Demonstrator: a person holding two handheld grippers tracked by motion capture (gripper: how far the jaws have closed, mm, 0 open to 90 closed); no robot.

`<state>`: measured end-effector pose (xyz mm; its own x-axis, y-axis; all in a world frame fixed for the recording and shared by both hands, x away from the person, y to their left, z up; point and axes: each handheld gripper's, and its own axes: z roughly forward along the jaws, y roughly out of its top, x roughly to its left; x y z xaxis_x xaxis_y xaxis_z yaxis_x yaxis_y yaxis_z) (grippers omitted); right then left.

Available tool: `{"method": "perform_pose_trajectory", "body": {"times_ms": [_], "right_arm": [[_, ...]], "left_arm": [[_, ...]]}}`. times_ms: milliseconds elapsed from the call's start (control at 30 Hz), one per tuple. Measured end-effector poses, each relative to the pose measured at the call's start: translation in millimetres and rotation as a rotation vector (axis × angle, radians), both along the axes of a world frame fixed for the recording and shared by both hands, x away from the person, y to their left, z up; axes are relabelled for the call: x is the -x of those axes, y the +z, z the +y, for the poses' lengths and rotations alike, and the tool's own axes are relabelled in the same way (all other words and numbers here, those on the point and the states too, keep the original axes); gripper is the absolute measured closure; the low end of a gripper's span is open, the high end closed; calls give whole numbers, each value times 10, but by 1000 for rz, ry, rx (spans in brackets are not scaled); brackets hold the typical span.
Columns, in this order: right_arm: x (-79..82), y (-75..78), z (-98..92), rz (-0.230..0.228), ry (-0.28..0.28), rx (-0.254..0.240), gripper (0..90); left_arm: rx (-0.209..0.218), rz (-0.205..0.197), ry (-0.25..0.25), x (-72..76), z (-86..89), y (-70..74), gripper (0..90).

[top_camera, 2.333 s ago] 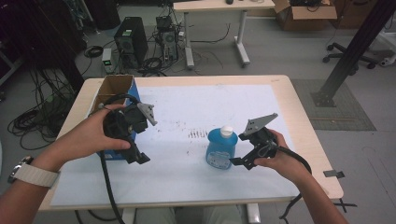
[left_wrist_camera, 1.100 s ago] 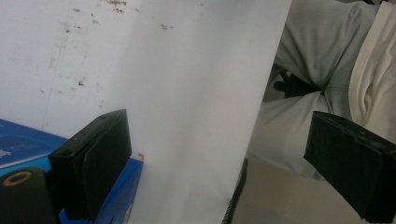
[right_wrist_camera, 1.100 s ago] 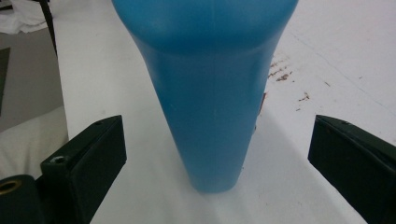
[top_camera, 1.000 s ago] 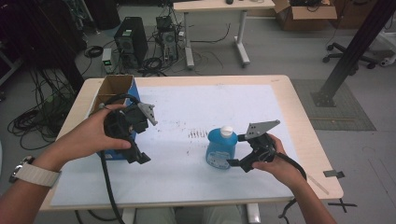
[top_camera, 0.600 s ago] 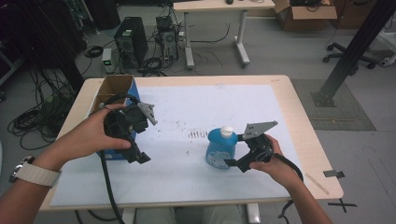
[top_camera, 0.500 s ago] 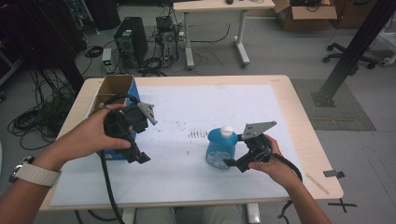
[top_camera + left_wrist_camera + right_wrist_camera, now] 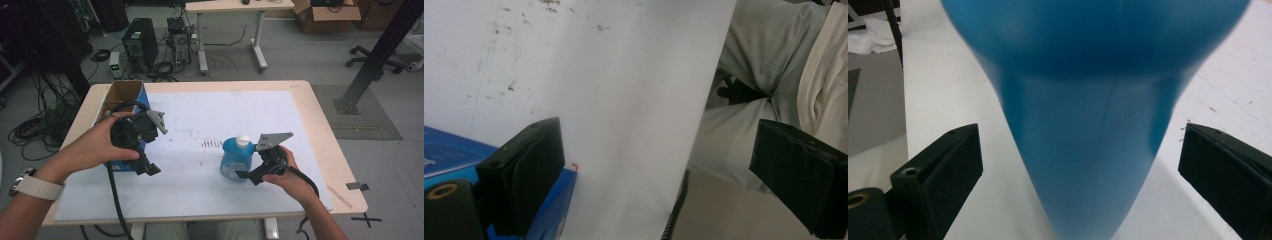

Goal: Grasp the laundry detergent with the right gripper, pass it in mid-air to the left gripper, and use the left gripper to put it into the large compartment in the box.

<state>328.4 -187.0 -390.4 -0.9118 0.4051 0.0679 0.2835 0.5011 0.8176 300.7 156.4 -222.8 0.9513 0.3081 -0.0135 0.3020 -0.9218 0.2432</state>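
Note:
A blue bottle (image 7: 234, 159) with a white cap stands upright on the white sheet, right of the table's middle. My right gripper (image 7: 244, 175) is open at the bottle's near right side. In the right gripper view the bottle (image 7: 1083, 100) sits between the two spread jaws, with a gap on each side. My left gripper (image 7: 148, 170) is held above the left part of the table, next to the blue box (image 7: 121, 98). It is open (image 7: 659, 175) and holds nothing, and the box's blue corner (image 7: 446, 155) shows behind its left jaw.
The blue box is open at the top, with brown cardboard inside, and stands at the table's left edge. The white sheet (image 7: 200, 120) covers most of the tabletop and has dark scuff marks near its middle. The person's lap (image 7: 774, 75) lies beyond the near edge.
My right gripper has moved slightly left and closer to the bottle, so the bottle now stands between its jaws. The left gripper has stayed in place.

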Motion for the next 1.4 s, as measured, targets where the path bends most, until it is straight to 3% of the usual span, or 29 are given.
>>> {"method": "perform_pose_trajectory", "body": {"times_ms": [600,933,1400], "right_arm": [[-7,-77,62,-14,-7,-47,49],[-7,-114,66,-20,-13,-78,99],[-8,-111,59,-29,-8,-80,165]], "left_arm": [[-1,5,4,-1,-1,-8,76],[-3,8,2,-1,-9,-8,76],[-2,6,7,2,-5,-7,76]]}}
